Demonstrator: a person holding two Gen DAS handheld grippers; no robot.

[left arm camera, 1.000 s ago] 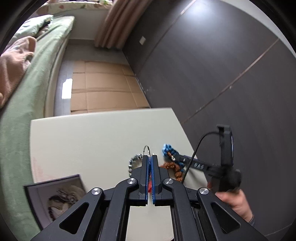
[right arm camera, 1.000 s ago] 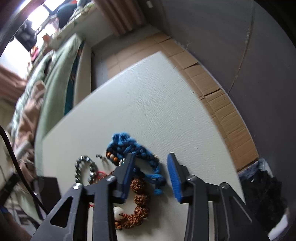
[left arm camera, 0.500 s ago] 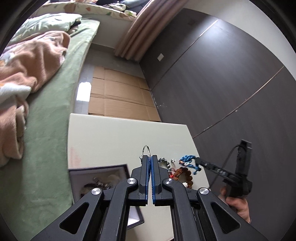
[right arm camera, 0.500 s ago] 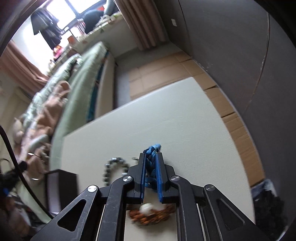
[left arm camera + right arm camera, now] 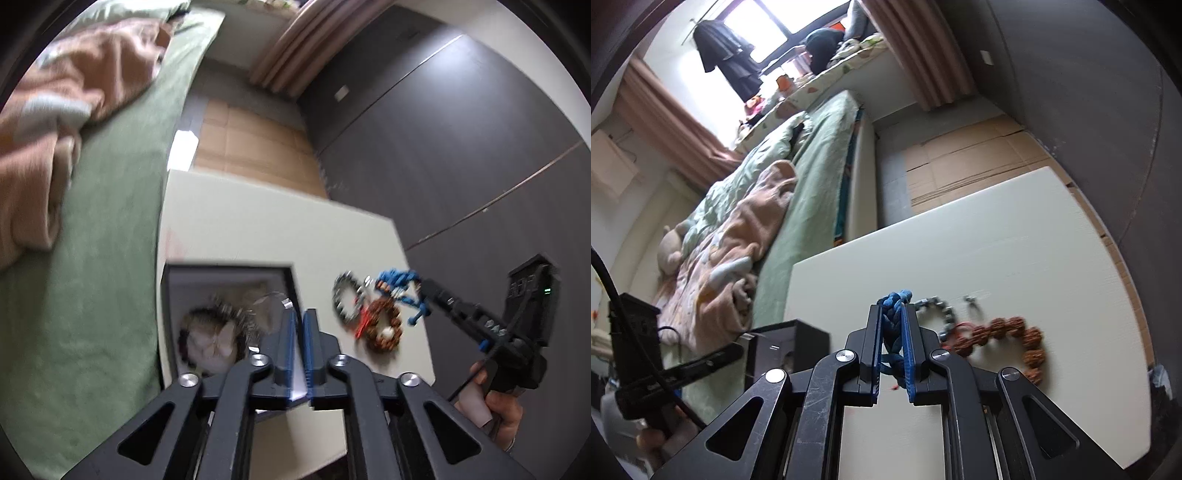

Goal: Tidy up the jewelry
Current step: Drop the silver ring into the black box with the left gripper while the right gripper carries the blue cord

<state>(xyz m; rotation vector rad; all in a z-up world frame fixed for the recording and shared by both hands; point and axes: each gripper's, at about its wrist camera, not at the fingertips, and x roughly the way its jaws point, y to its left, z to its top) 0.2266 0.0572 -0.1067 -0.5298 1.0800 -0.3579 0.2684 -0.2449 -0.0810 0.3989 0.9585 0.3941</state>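
Jewelry lies in two places on the bench [image 5: 258, 229]: some already in the dark box [image 5: 221, 273] at left, the rest loose at right, namely a metal chain [image 5: 341, 299], a brown bead bracelet [image 5: 386, 325] and a blue braid [image 5: 894, 312]. Left tongs [image 5: 298, 325], above the box edge, show a narrow gap and nothing visibly held. Right tongs [image 5: 891, 332] are clamped on the blue braid. Step in hand, as judged: lifting the braid. Next: carry it leftward over the box and release.
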